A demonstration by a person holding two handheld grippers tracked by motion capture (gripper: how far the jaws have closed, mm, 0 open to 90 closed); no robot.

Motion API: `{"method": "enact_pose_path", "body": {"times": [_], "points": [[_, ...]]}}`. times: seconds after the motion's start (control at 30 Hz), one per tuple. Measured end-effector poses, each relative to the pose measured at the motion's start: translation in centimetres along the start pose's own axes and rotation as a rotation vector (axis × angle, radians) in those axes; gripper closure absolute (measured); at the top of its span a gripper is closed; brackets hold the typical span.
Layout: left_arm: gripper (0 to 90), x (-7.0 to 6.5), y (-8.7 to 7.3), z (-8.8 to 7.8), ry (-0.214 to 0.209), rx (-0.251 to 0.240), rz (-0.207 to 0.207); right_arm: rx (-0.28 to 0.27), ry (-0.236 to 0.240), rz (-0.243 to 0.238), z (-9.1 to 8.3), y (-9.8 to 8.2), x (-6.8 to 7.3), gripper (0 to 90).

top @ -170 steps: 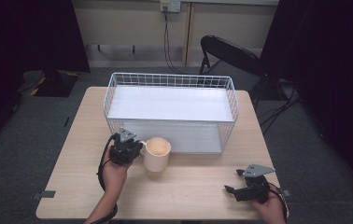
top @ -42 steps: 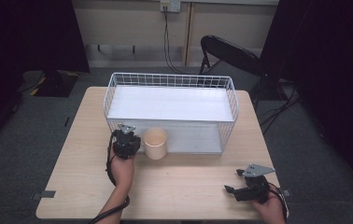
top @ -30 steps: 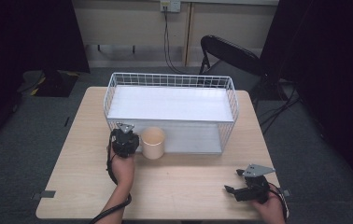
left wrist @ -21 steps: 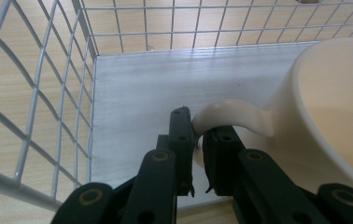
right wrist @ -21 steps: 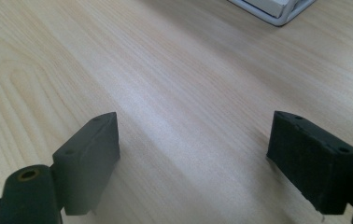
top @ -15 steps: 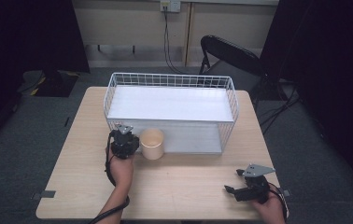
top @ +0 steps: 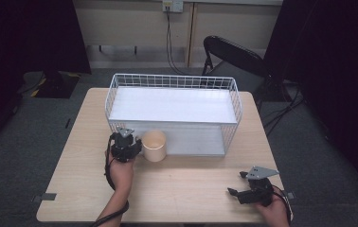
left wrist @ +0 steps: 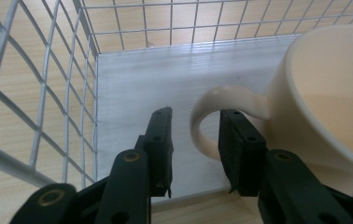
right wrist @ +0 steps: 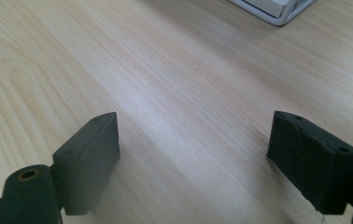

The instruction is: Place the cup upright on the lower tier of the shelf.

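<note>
step: letting go of the mug point(top: 154, 145) after setting it in the open front of the wire basket point(top: 120, 78), as i judge it.
mug: cream, upright, empty; it stands at the front edge of the basket's white floor sheet point(left wrist: 132, 88), near the left wire wall, handle point(left wrist: 214, 100) turned toward the left gripper.
left gripper point(left wrist: 194, 140): its jaws have just been opening — one jaw sits inside the handle loop, the other outside it, and the handle's near limb stands between them with a gap on the outer side, so nothing is pinched now.
right gripper point(top: 243, 191): jaws spread wide over bare tabletop point(right wrist: 174, 74), holding nothing, well apart from the mug.
doing it well: widen the jaws a little more, then draw the gripper straight back along its own line — the inner jaw must slide out of the loop without hooking it.
risk: a sideways or upward pull could drag or tip the mug off the sheet's edge; the wire wall close on the left leaves little room to swing.
check: mug steady and handle free before the hand leaves.
</note>
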State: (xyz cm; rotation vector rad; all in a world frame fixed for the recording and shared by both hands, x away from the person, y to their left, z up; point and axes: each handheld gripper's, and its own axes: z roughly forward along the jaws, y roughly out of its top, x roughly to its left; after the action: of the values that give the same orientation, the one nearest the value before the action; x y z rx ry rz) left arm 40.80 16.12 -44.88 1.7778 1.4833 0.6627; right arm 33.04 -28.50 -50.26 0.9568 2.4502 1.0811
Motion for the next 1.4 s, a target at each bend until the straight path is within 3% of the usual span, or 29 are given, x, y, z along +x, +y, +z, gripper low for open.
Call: {"method": "enact_pose_path", "body": {"times": [0.4,0.7,1.4], "points": [[61.4,-0.1,-0.4,-0.5,-0.016,0.012,0.032,0.000,0.000,0.000,0.0,0.0,0.0,16.1],[72.2,0.0,-0.4,-0.7,-0.034,0.020,0.041,0.000,0.000,0.000,0.0,0.0,0.0,16.2],[73.6,0.4,-1.0,-1.6,-0.054,0.036,0.048,0.000,0.000,0.000,0.0,0.0,0.0,16.2]]}}
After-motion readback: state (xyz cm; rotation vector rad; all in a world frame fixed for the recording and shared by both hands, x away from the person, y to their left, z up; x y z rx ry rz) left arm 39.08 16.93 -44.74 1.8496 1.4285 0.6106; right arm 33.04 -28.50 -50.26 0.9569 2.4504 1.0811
